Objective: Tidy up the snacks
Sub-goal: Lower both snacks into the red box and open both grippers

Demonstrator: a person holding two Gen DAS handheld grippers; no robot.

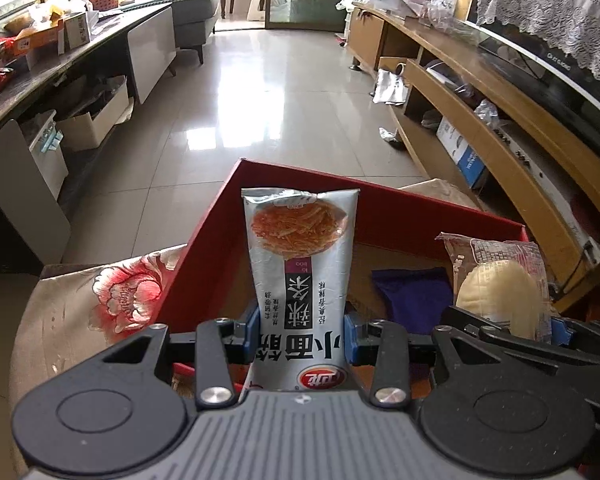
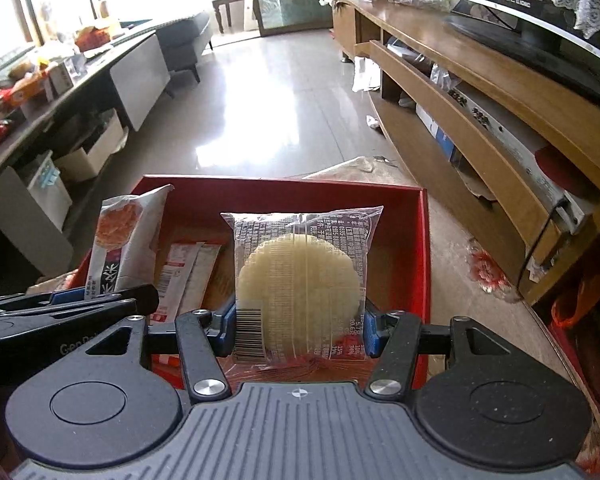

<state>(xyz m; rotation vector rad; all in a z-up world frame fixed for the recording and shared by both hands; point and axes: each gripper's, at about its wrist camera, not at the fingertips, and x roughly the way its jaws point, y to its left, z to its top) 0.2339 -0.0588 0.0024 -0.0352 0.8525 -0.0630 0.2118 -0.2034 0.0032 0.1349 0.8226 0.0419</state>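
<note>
My left gripper (image 1: 300, 332) is shut on a tall silver snack packet (image 1: 300, 256) printed with orange noodles, held upright over the open red box (image 1: 440, 210). To its right, my right gripper (image 2: 298, 330) is shut on a clear wrapped round pale cake (image 2: 300, 276), also above the red box (image 2: 422, 240). The cake (image 1: 500, 292) shows at the right of the left wrist view, and the silver packet (image 2: 124, 236) at the left of the right wrist view. Inside the box lie flat sachets (image 2: 188, 268) and a purple packet (image 1: 414, 292).
The box rests on a table with a floral cloth (image 1: 112, 292). A wooden TV unit (image 2: 480, 92) runs along the right. A dark counter (image 1: 60, 68) with boxes lines the left. Glossy tiled floor (image 1: 260, 104) stretches ahead toward a sofa (image 1: 192, 12).
</note>
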